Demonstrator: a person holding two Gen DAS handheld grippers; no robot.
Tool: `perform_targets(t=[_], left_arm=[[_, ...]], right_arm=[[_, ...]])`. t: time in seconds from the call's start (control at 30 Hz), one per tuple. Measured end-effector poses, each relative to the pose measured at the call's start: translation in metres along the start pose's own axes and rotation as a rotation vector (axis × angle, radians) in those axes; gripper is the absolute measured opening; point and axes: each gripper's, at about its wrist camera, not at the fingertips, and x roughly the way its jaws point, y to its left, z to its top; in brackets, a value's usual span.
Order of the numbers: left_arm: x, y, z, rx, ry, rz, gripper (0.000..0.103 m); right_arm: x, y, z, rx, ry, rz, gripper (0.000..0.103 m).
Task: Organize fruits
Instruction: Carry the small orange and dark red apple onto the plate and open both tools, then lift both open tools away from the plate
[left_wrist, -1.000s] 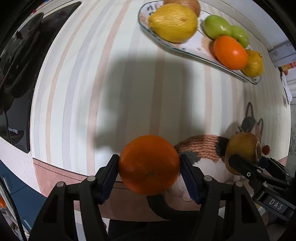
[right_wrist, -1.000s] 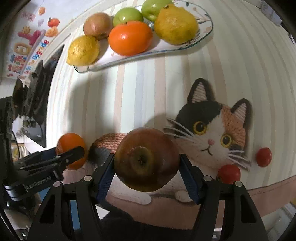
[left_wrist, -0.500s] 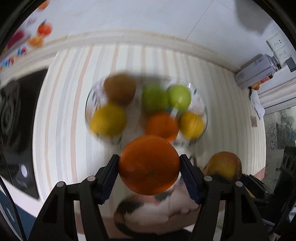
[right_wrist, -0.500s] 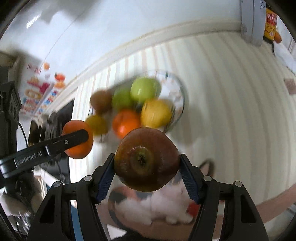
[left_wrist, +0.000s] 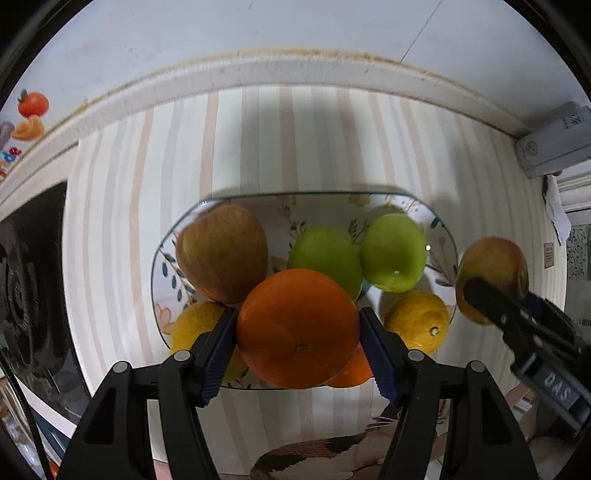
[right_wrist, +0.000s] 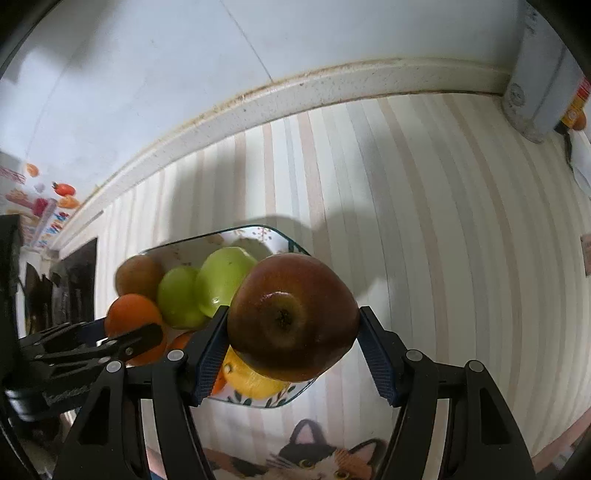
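In the left wrist view, the left gripper (left_wrist: 297, 334) had its blue-padded fingers (left_wrist: 218, 350) spread about as wide as the orange (left_wrist: 297, 328) they pinched, one pad on each side. The orange hung over the near half of the oval plate (left_wrist: 258, 214). It hid most of a second orange (left_wrist: 352, 371) and part of a lemon (left_wrist: 192, 326) in the plate. Behind it lay a brownish apple (left_wrist: 221, 253), two green apples (left_wrist: 325, 258) and another lemon (left_wrist: 417, 319). At the right edge the right gripper (left_wrist: 491, 291) showed only one dark finger across a russet apple (left_wrist: 493, 275), blurred by motion.

In the right wrist view, the right gripper (right_wrist: 293, 345) pinched the russet apple (right_wrist: 291, 317) between widely spread fingers (right_wrist: 208, 360), its dimpled end toward the camera, over the plate's (right_wrist: 255, 232) right end. The apple covered much of a lemon (right_wrist: 251, 378). The left gripper (right_wrist: 136, 334), partly cut off at the left, held the orange (right_wrist: 131, 317).

The plate stood on a table (right_wrist: 424, 221) under a pale striped cloth with a cat picture (right_wrist: 314, 458) at its near edge; a white wall (right_wrist: 221, 55) rose behind.
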Motion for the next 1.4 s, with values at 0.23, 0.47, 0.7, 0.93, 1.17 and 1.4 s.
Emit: perform_targets(t=[0.23, 0.47, 0.7, 0.93, 1.17, 1.4], left_arm=[[-0.007, 0.013, 0.004, -0.039, -0.025, -0.021, 0.088], [-0.024, 0.024, 0.005, -0.059, -0.068, -0.034, 0.097], [-0.034, 0.037, -0.008, -0.089, -0.124, -0.01, 0.097], [-0.051, 0.059, -0.046, -0.128, -0.209, 0.064, 0.097], [-0.051, 0.065, -0.081, -0.128, -0.225, 0.093, 0.097], [-0.07, 0.057, -0.111, -0.103, -0.275, 0.085, 0.097]], right_arm=[[0.023, 0.003, 0.003, -0.015, 0.05, -0.008, 0.071], [0.024, 0.01, 0.007, -0.039, 0.071, -0.006, 0.077], [0.006, 0.014, 0.001, -0.046, 0.041, -0.034, 0.093], [-0.017, 0.036, -0.037, -0.122, 0.012, -0.135, 0.094], [-0.043, 0.05, -0.079, -0.134, -0.019, -0.155, 0.094], [-0.078, 0.055, -0.107, -0.129, -0.067, -0.164, 0.094]])
